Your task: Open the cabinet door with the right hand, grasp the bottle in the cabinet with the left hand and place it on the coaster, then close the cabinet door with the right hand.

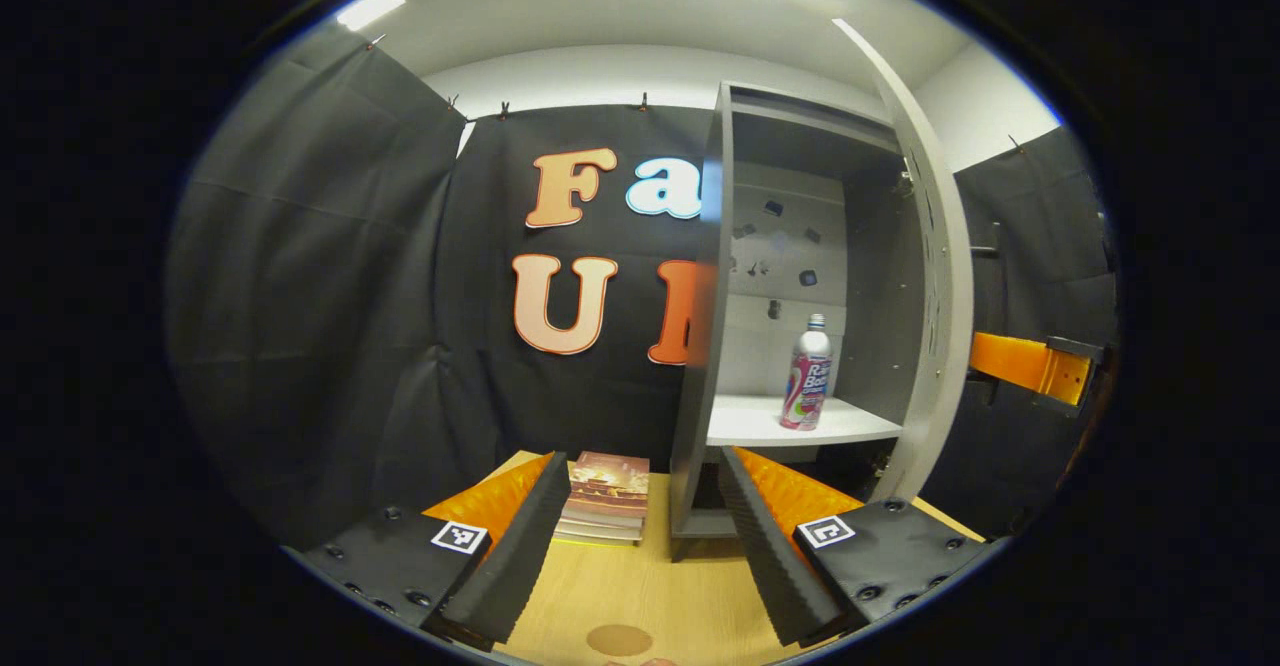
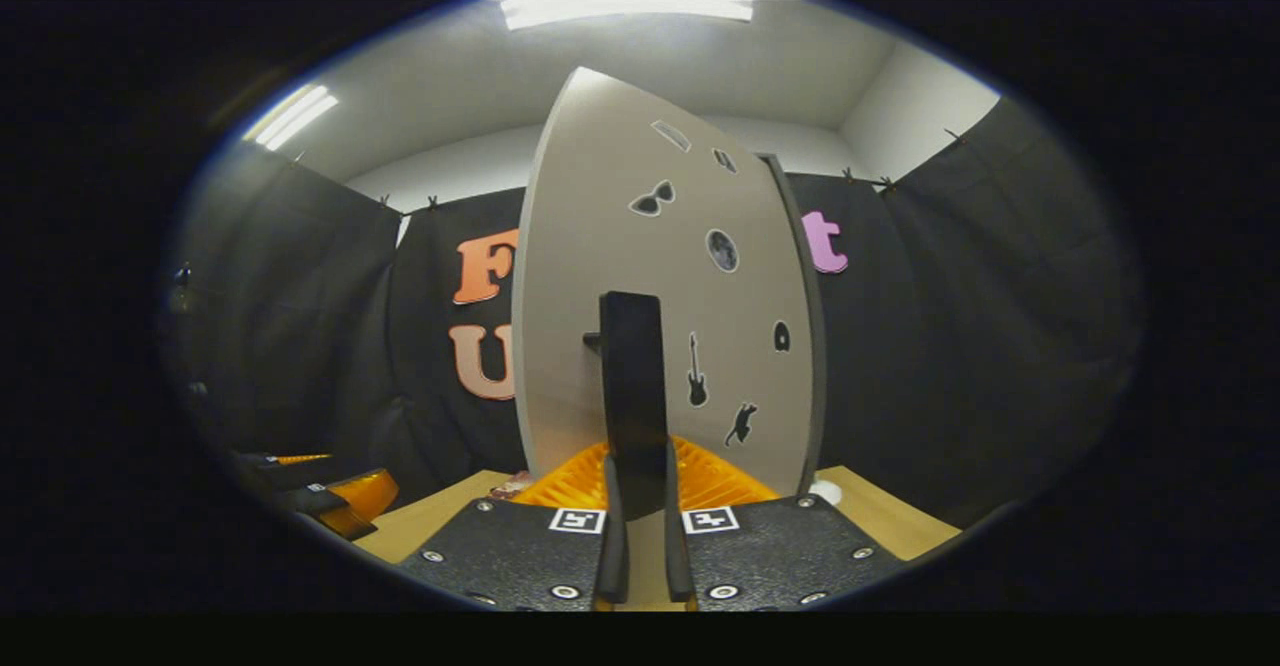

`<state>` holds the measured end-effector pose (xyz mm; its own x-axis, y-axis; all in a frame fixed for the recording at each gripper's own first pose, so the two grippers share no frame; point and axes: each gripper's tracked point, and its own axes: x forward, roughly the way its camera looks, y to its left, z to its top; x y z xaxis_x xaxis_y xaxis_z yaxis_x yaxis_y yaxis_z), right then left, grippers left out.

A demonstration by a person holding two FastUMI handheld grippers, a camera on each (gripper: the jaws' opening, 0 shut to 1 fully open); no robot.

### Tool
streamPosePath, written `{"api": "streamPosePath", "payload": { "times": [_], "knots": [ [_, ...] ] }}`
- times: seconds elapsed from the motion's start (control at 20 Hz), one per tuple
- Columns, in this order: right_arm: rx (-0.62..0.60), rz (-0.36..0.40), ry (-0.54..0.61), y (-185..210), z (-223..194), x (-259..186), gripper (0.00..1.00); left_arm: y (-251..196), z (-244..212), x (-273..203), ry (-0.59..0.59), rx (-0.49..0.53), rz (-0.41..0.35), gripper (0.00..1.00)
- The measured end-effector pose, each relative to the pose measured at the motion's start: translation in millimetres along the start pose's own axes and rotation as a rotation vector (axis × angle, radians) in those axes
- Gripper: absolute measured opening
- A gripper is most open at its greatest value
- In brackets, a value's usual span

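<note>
1. The cabinet (image 1: 790, 276) stands on the desk (image 1: 640, 586), its door (image 2: 660, 296) swung wide.
2. The right hand-held gripper (image 2: 640, 506) is clenched on the door's handle (image 2: 632, 396); the opening step looks about done.
3. The left hand-held gripper (image 1: 640, 546) is released, fingers spread, well short of the shelf (image 1: 790, 424).
4. The bottle (image 1: 808, 374) stands upright on that shelf.
5. The coaster (image 1: 618, 639) lies on the desk between the left fingers.
6. Next, the left should reach in and grip the bottle.

Black-draped booth walls (image 1: 330, 276), ceiling lights (image 2: 625, 11)
</note>
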<state>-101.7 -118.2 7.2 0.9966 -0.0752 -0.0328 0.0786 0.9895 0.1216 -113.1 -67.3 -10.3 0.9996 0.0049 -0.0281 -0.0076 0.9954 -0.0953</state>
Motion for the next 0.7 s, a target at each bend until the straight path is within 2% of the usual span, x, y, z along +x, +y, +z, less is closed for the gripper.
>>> {"api": "streamPosePath", "payload": {
  "times": [0.05, 0.2, 0.3, 0.45, 0.5, 0.65, 0.7],
  "knots": [
    [-0.003, -0.020, 0.000, -14, 4, -12, 0.16, -9, -2, -3, 0.003, -0.001, -0.008, 0.97],
    [-0.014, -0.059, -0.003, -55, 8, -36, 0.09, -29, 0, -10, 0.002, -0.001, -0.035, 0.96],
    [-0.012, -0.077, -0.004, -79, 11, -46, 0.09, -43, 1, -8, 0.005, 0.003, -0.064, 0.99],
    [-0.025, -0.094, -0.022, -103, 15, -51, 0.07, -65, 11, -3, -0.006, 0.019, -0.113, 0.96],
    [-0.032, -0.102, -0.022, -113, 14, -53, 0.03, -69, 15, -1, -0.013, 0.027, -0.124, 0.96],
    [-0.076, -0.137, -0.028, -150, 19, -63, 0.02, -83, 19, 6, -0.021, 0.035, -0.146, 0.97],
    [-0.094, -0.161, -0.039, -162, 24, -63, 0.06, -87, 19, 6, -0.020, 0.035, -0.156, 0.97]
  ]
}}
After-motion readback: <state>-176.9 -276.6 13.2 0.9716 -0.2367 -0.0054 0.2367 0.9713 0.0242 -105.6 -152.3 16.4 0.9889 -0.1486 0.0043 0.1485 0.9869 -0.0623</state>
